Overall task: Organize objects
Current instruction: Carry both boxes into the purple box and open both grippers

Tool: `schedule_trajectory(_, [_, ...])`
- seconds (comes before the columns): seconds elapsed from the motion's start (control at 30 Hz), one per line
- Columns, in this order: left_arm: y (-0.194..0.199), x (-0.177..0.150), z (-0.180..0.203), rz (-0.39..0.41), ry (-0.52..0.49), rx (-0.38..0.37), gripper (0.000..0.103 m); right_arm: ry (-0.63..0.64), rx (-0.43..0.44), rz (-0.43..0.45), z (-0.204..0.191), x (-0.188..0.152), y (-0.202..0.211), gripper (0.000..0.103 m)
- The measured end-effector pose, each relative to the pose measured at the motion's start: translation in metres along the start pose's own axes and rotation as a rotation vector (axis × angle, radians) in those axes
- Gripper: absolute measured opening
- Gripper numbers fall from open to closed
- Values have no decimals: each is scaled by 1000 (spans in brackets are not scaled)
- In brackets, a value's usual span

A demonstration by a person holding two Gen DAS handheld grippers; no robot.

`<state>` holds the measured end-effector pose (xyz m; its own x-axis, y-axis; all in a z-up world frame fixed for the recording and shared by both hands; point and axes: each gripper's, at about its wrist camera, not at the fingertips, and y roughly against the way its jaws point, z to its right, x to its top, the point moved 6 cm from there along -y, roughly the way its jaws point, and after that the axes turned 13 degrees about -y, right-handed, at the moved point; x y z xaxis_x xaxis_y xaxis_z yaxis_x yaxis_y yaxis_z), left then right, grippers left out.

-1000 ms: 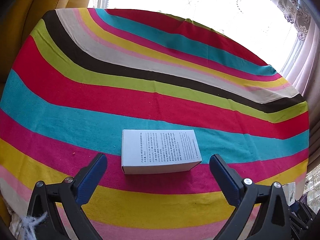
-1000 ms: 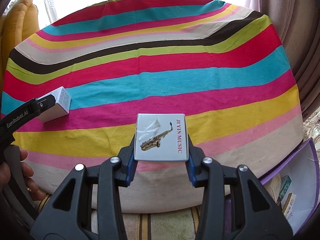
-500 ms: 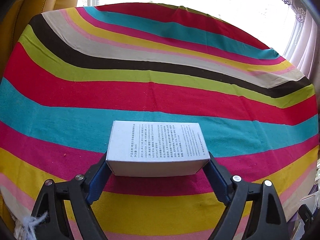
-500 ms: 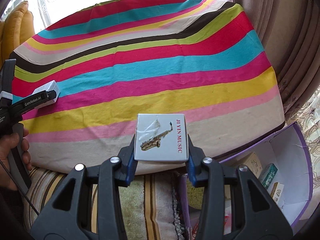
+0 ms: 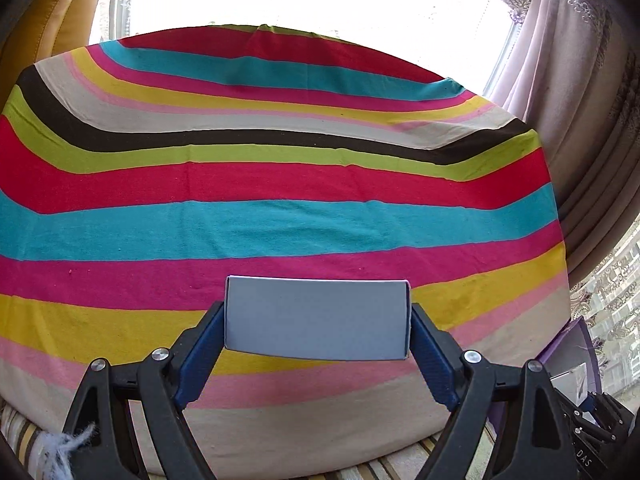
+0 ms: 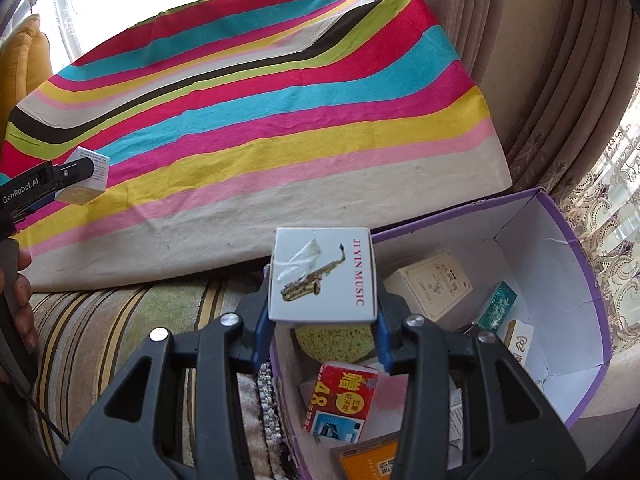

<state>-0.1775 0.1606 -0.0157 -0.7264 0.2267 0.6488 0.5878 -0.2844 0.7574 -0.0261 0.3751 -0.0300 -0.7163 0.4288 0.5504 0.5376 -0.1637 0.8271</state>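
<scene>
Left tool (image 5: pixel 317 326) is clamped on a plain white box (image 5: pixel 317 317) above the striped cloth (image 5: pixel 280 184). Right tool (image 6: pixel 322 322) grips the saxophone box (image 6: pixel 322 276), right over the purple bin (image 6: pixel 576 248) of small boxes.

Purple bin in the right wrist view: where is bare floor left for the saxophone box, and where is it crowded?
The purple bin is bare along its far end, beyond the cream box and teal box. Another bare strip lies along the right wall near the corner. The near half is crowded: sponge, red box, orange box. The right tongs hold the saxophone box over the near rim.
</scene>
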Motion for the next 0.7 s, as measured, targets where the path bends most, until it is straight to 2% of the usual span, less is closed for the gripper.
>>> schedule_trajectory(0.37, [25, -13, 108, 12, -165, -166, 87, -63, -37, 8, 60, -17, 19, 45])
schedule_trajectory(0.7, [42, -30, 185, 16, -329, -287, 87, -133, -70, 16, 110, -31, 28, 45])
